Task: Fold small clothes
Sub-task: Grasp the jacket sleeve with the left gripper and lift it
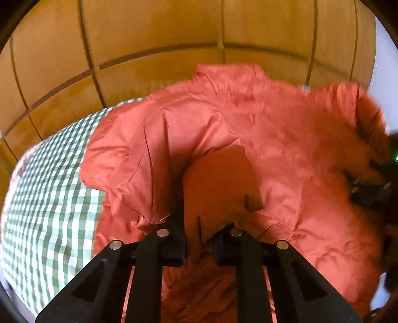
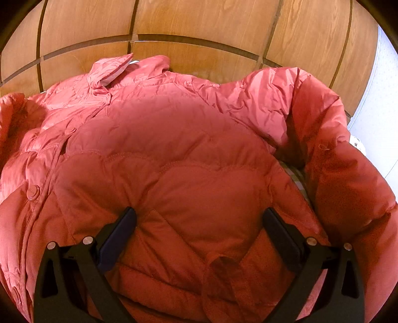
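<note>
Indoors | checked cloth (image 1: 49, 188) under red jacket (image 2: 189, 149) | wood-panelled wall (image 2: 199, 22)

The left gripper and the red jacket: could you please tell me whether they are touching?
Touching. The left wrist view shows the left gripper closed, its fingers pinching a fold of the red jacket between them.

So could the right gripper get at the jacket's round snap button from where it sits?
Probably yes. The right gripper is open over the quilted front of the jacket, and the snap button lies uncovered off to its left with nothing between them.
</note>
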{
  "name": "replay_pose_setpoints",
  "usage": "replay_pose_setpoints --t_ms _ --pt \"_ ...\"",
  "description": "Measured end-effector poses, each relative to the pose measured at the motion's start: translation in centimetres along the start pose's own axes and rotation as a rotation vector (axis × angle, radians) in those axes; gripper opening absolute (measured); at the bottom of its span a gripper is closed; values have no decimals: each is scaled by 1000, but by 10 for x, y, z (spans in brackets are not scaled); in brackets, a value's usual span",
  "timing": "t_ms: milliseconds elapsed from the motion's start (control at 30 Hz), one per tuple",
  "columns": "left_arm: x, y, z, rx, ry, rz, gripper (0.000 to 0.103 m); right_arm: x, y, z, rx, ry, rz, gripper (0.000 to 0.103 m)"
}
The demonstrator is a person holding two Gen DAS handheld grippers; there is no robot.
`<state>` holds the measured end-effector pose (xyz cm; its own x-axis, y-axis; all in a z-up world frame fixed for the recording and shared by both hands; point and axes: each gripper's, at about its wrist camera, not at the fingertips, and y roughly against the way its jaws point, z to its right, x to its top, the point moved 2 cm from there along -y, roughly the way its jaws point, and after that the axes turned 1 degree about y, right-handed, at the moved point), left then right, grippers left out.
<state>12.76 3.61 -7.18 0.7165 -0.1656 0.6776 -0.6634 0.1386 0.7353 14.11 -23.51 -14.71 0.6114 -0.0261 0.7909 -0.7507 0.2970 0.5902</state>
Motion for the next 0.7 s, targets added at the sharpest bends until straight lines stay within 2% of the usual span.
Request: replay_pose_setpoints --t_ms 67,367,567,700 --pt "5 20 -18 -24 63 52 13 0 0 0 2 -1 -1 101" --pt "29 99 -107 -37 318 224 12 -1 -1 0 4 -3 -5 101" --pt "50 133 -161 -23 419 292 10 0 -2 -1 5 -3 -10 101" --pt "73 146 -180 -46 430 321 10 0 -2 -1 7 -3 -12 101"
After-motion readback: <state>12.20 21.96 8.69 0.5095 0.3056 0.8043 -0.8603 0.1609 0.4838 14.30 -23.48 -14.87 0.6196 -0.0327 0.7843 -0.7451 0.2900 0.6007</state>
